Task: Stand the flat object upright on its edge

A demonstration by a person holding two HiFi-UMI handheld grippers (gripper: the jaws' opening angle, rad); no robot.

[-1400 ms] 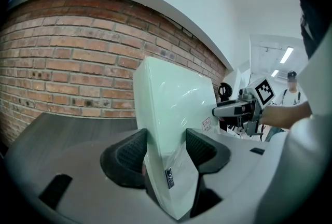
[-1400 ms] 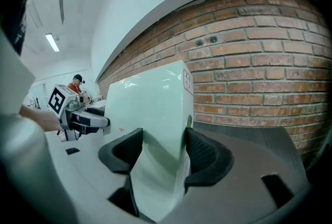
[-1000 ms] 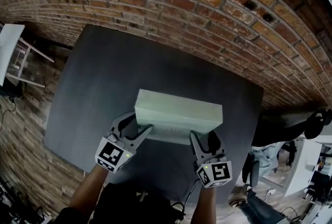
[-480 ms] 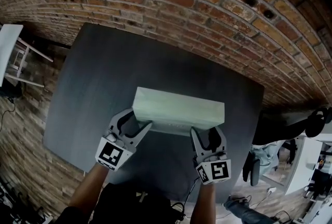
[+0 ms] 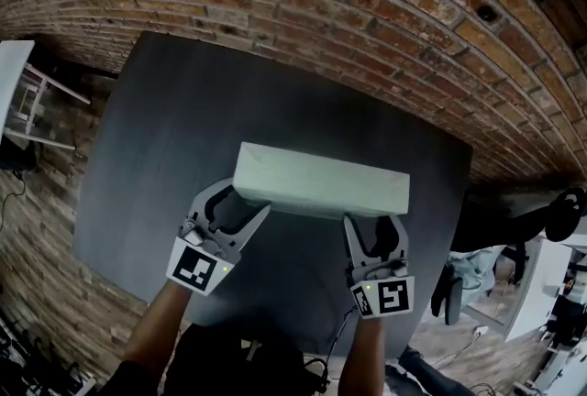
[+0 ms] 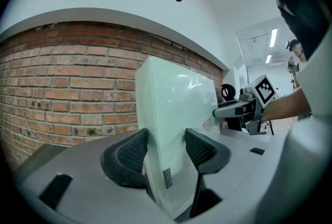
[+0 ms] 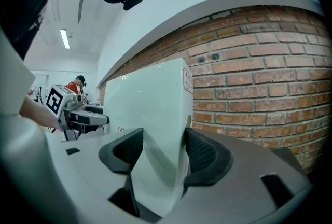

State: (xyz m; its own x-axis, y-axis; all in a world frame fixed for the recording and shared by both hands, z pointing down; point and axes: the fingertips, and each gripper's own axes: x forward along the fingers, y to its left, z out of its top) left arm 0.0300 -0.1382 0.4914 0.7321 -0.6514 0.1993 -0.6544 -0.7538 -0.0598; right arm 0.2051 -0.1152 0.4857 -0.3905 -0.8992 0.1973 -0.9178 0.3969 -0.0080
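Box: a flat, pale green box (image 5: 321, 183) was up on its long narrow edge over the dark table (image 5: 174, 110), its thin top side facing up to the head view. Whether its lower edge touched the table could not be told.
Left gripper: the left gripper (image 5: 240, 203) was closed on the box's left end. In the left gripper view (image 6: 166, 148) the box (image 6: 176, 103) ran upright between the two ribbed pads, one pad on each broad face.
Right gripper: the right gripper (image 5: 376, 225) was closed on the box's right end. In the right gripper view (image 7: 158, 151) its jaws stood wide, with a pad pressed on either broad face of the box (image 7: 150, 103).
Both grippers: they came at the box from the near side, well apart from each other, each near one end.
Label: a small sticker (image 7: 187, 81) sat at the box's upper corner.
Surroundings: a brick wall (image 5: 367, 0) ran behind the table's far edge.
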